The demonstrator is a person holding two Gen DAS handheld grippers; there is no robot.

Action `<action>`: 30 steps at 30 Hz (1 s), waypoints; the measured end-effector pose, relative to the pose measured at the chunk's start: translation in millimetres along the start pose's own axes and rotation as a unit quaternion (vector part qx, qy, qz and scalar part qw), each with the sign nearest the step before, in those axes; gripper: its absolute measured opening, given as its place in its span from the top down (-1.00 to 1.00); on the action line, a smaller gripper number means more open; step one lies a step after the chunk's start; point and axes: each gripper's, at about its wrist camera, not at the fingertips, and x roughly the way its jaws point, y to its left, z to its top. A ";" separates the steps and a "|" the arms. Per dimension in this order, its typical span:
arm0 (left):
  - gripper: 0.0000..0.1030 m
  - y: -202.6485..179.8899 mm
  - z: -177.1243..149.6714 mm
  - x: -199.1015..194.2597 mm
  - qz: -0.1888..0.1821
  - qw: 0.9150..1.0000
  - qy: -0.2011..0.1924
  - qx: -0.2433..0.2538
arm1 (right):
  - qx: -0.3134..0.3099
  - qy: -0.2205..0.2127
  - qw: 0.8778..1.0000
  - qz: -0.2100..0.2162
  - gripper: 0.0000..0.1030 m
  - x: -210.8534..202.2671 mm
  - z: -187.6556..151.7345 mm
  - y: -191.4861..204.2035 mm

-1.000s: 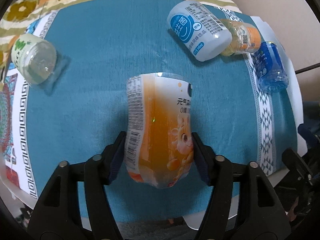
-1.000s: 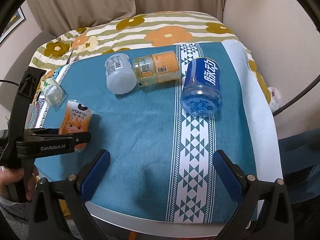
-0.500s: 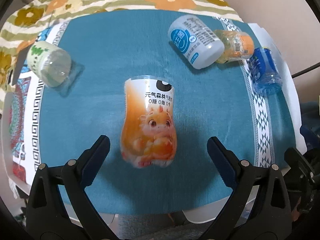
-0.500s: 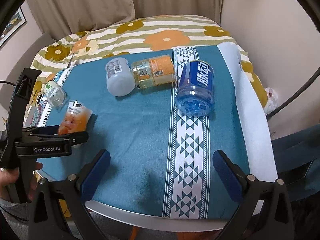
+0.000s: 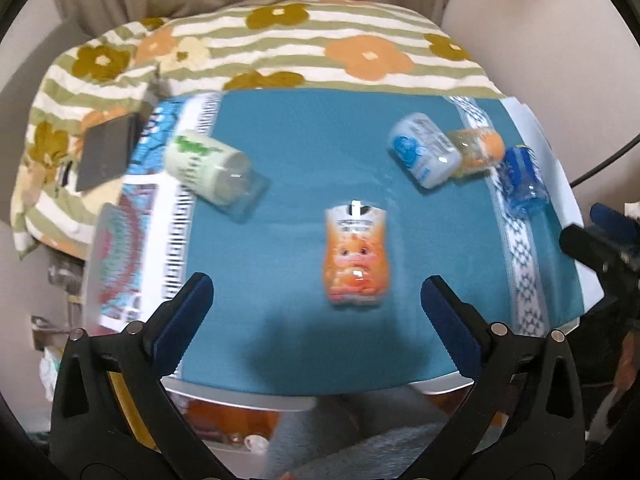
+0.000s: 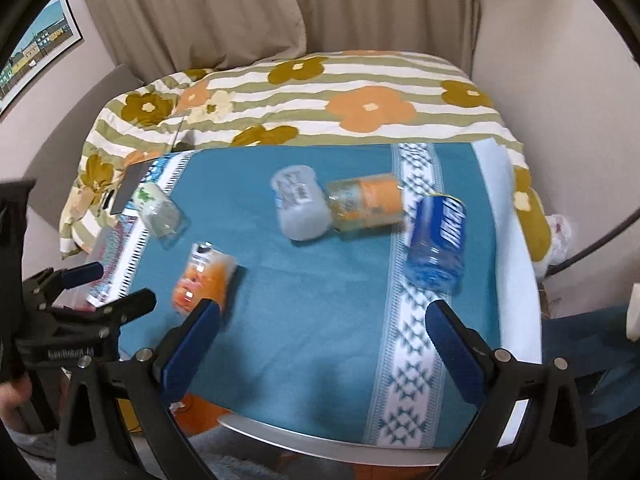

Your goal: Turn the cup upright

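Observation:
An orange cup with a cartoon label stands upright on the teal cloth; it also shows in the right wrist view. My left gripper is open and empty, drawn back toward the table's near edge, apart from the cup. It shows in the right wrist view at the far left. My right gripper is open and empty over the near part of the cloth. Several cups lie on their sides: a green-white one, a white-blue one, a clear orange one and a blue one.
A flowered striped blanket covers the far part of the table. A dark flat object lies at the far left. The table's near edge runs under my right gripper. Curtains and walls stand behind.
My left gripper let go of the orange cup, opened wide and pulled back and up from it. The cup stays upright. My right gripper lifted back a little.

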 end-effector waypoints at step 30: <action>-1.00 172.5 -27.1 81.6 -0.034 0.995 0.065 -0.065 | 0.119 0.249 0.956 0.097 -0.44 185.4 45.3 79.6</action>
